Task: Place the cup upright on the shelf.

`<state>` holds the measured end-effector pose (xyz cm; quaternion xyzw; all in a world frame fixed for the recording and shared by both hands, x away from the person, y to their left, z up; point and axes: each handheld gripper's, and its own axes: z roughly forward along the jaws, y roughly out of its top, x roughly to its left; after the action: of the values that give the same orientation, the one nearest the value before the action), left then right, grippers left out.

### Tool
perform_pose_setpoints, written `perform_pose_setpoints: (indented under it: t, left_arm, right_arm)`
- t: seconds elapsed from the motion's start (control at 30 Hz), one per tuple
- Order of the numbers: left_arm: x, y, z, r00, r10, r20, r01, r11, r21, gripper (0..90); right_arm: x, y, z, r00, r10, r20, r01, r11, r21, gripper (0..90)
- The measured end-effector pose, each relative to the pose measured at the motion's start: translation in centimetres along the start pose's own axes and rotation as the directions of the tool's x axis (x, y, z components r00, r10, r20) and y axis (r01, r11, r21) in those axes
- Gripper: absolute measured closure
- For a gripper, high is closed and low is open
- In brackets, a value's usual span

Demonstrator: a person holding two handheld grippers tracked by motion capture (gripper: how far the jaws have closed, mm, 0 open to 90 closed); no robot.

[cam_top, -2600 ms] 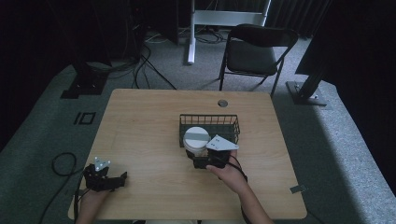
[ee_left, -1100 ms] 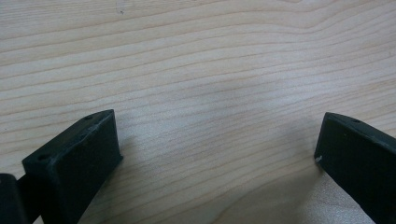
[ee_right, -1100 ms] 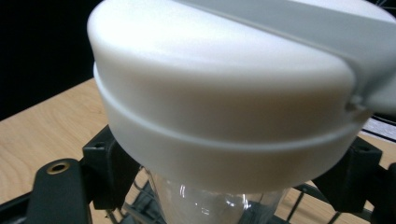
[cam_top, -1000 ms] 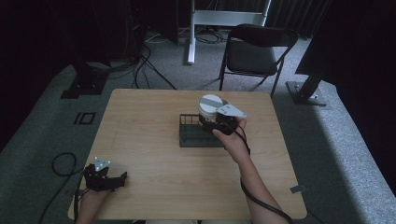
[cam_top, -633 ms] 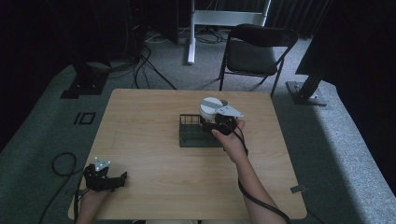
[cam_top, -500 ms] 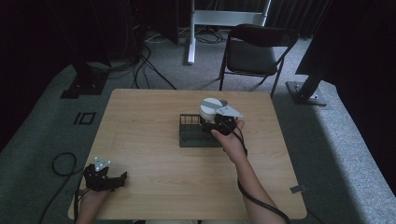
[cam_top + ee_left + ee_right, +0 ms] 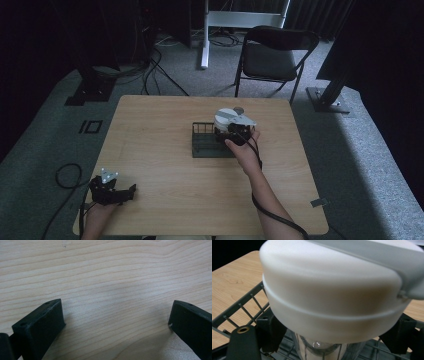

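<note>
While my left gripper [image 7: 131, 190] rests released on the table [image 7: 160, 130], my right gripper [image 7: 231, 131] fingers clench a white-lidded jar [image 7: 227, 119] above the wire basket [image 7: 202, 145].

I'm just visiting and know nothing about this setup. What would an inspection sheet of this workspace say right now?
Surface: wooden table, bare wood under the left gripper.
Job's things: white-lidded clear container, held over a dark wire basket.
Clutter: small round object beyond the container.
Grippers: left gripper open, resting near the table's front corner; right gripper shut on the container below its lid.
Cables: one trails from each gripper; more on the floor.
Surroundings: folding chair, dark stands, grey carpet.
</note>
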<state>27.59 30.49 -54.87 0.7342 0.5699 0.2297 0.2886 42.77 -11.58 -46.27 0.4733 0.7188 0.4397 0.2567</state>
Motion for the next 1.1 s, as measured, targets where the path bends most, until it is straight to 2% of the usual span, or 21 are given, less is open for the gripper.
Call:
perform_pose_setpoints:
  t: [0.3,0.47,0.53,0.73,0.8,1.1]
  left_arm:
    - [0.0,0.0,0.0,1.0000,0.001,0.000,-0.001,1.0000,0.000,0.2]
    - [0.0,0.0,0.0,1.0000,0.000,0.000,0.000,1.0000,-0.001,0.2]
    - [0.0,0.0,0.0,1.0000,0.000,0.000,0.000,1.0000,0.000,0.2]
    - [0.0,0.0,0.0,1.0000,0.001,0.000,-0.001,1.0000,0.000,0.2]
    - [0.0,0.0,0.0,1.0000,0.000,0.000,0.000,1.0000,0.000,0.2]
    - [0.0,0.0,0.0,1.0000,0.000,0.000,0.000,1.0000,0.000,0.2]
  right_arm:
    - [0.3,-0.3,0.4,0.9997,-0.007,0.024,0.006,1.000,0.028,18.5]
    - [0.4,-0.6,0.7,0.9997,-0.012,0.020,0.011,0.999,0.045,18.6]
    - [0.5,-0.7,0.8,0.9992,-0.031,0.025,0.030,0.998,0.055,18.5]
    - [0.4,-0.7,0.8,0.9993,-0.032,0.019,0.031,0.998,0.050,18.5]
    - [0.4,-0.8,0.7,0.9987,-0.046,0.020,0.045,0.998,0.047,18.5]
    - [0.3,-1.6,0.2,0.9993,-0.034,0.018,0.034,0.999,0.027,18.4]
